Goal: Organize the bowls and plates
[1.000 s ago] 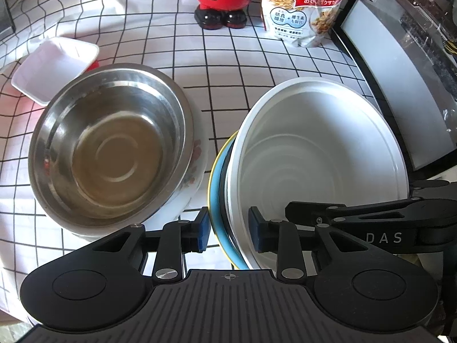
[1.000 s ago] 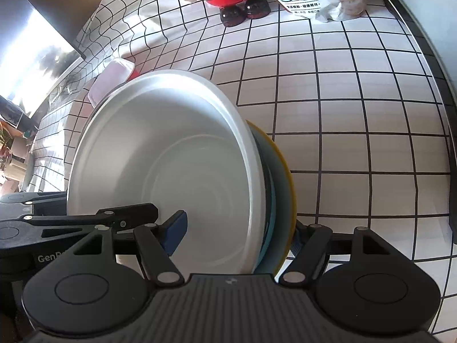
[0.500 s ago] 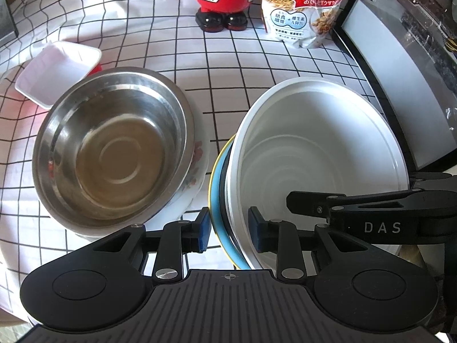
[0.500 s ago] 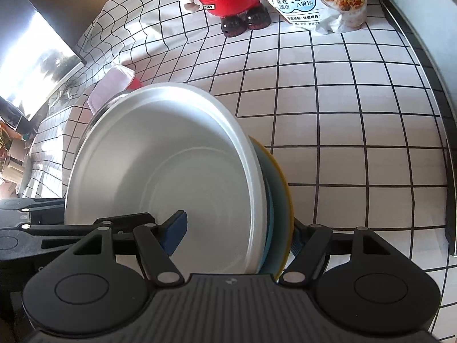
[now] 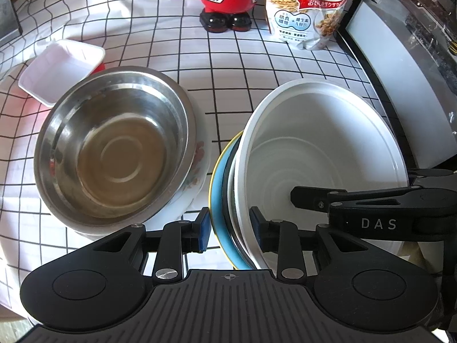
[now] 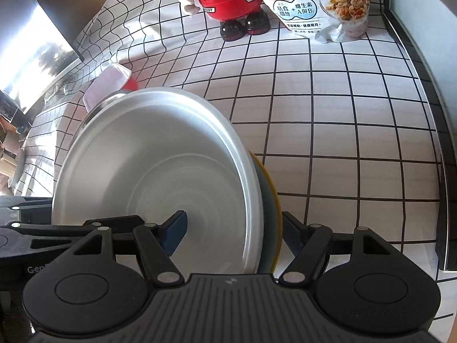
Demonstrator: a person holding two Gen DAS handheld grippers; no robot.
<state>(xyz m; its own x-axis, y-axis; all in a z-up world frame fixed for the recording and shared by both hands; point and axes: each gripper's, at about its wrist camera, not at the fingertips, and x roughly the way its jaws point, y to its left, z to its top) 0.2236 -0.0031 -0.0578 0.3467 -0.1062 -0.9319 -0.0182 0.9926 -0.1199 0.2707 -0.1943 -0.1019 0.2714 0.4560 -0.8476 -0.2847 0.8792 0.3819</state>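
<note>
checked tablecloth (image 5: pixel 234 91); left hand-held gripper (image 5: pixel 230 225) opening around stacked plates (image 5: pixel 314 154), right hand-held gripper (image 6: pixel 232 228) clamps them

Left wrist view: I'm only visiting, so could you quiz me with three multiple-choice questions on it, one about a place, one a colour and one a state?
1. Where does the shiny steel bowl sit?
A inside a white flowered bowl
B on a wooden shelf
C on a hook

2. What colour edges the blue dish under the white plastic dish?
A green
B yellow
C red

3. The steel bowl is:
A full of water
B upside down
C empty

Answers: A, the flowered wall shows around it; B, a yellow rim line shows; C, its bare bottom shows.
</note>
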